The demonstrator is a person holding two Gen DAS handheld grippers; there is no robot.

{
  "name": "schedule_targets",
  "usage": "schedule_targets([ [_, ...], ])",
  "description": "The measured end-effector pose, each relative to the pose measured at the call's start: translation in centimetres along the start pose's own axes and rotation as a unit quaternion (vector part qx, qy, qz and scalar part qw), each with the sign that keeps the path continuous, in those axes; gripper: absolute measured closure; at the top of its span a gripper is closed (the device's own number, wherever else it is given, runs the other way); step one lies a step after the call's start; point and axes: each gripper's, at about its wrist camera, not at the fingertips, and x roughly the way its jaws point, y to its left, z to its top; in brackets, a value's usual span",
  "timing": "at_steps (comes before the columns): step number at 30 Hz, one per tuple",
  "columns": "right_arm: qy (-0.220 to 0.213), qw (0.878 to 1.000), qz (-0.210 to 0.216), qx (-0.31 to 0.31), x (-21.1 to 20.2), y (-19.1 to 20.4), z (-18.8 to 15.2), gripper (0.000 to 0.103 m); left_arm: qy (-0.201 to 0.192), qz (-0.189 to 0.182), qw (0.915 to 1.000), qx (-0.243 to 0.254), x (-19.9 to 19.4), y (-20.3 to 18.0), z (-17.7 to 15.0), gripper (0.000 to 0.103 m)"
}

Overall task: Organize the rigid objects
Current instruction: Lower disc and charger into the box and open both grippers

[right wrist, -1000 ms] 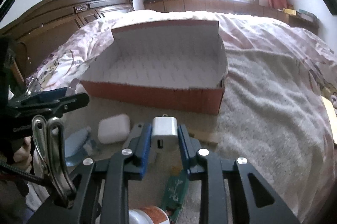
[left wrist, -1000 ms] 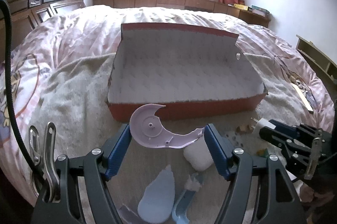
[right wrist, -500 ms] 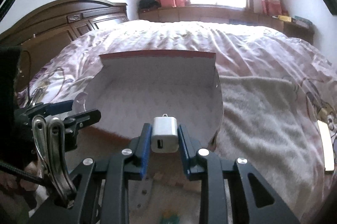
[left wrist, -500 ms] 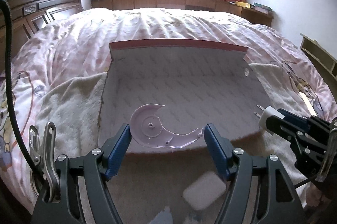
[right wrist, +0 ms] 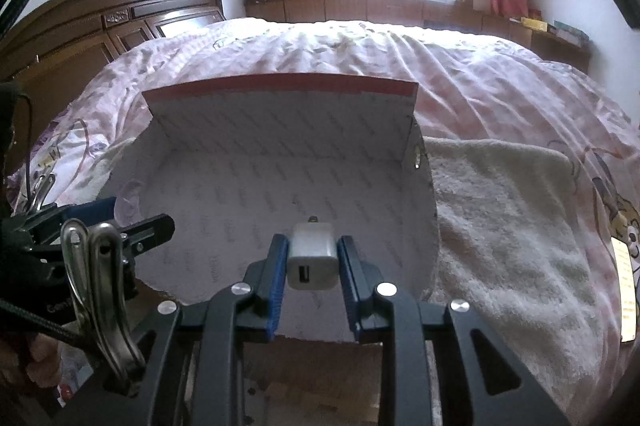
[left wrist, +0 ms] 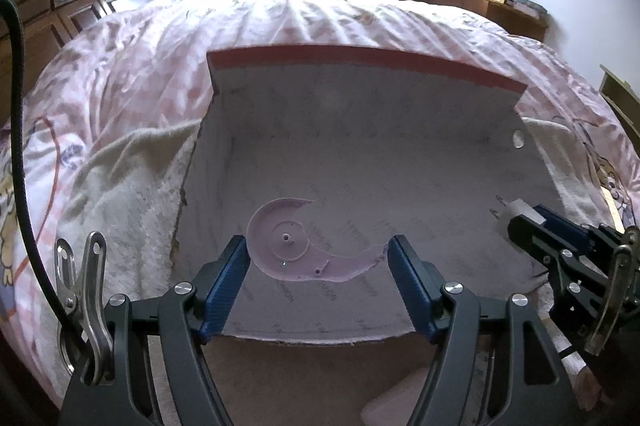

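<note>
A red cardboard box (left wrist: 360, 62) with a white printed lining lies open on the bed. My left gripper (left wrist: 318, 246) hangs over its near left part, jaws wide and shut on a flat lilac plastic piece (left wrist: 288, 250) shaped like a crescent with a tail. My right gripper (right wrist: 313, 244) is over the box's (right wrist: 280, 82) near middle, shut on a white USB charger (right wrist: 313, 258), prongs pointing away. In the left wrist view the right gripper (left wrist: 520, 222) with the charger (left wrist: 514, 210) shows at the right edge. The left gripper (right wrist: 136, 214) shows at the left of the right wrist view.
The box rests on a cream towel (right wrist: 500, 206) spread over a pink quilt (left wrist: 120, 74). A dark wooden headboard (right wrist: 100, 18) stands to the left. A white case (left wrist: 400, 402) lies near the box's front edge. A yellowish strip (right wrist: 626, 290) lies on the quilt at the right.
Both grippers have moved forward from in front of the box to over its inside, each keeping its object. The small items on the towel have slipped below the views.
</note>
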Motion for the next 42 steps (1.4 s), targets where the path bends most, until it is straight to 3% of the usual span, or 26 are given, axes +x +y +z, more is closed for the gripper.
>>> schedule_targets([
  [25, 0.014, 1.000, -0.004, 0.013, 1.7, -0.5, -0.4, 0.075, 0.037, 0.029, 0.9989, 0.005, 2.4, -0.2, -0.6, 0.030],
  [37, -0.004, 1.000, 0.012, 0.022, 0.4, -0.4, -0.4, 0.041, 0.029, 0.036, 0.9989, 0.010, 1.8, -0.2, -0.7, 0.030],
  [42, -0.011, 1.000, 0.016, 0.023, -0.4, -0.4, -0.5, 0.039, 0.029, 0.026, 0.9993, 0.003, 1.0, -0.1, -0.8, 0.030],
])
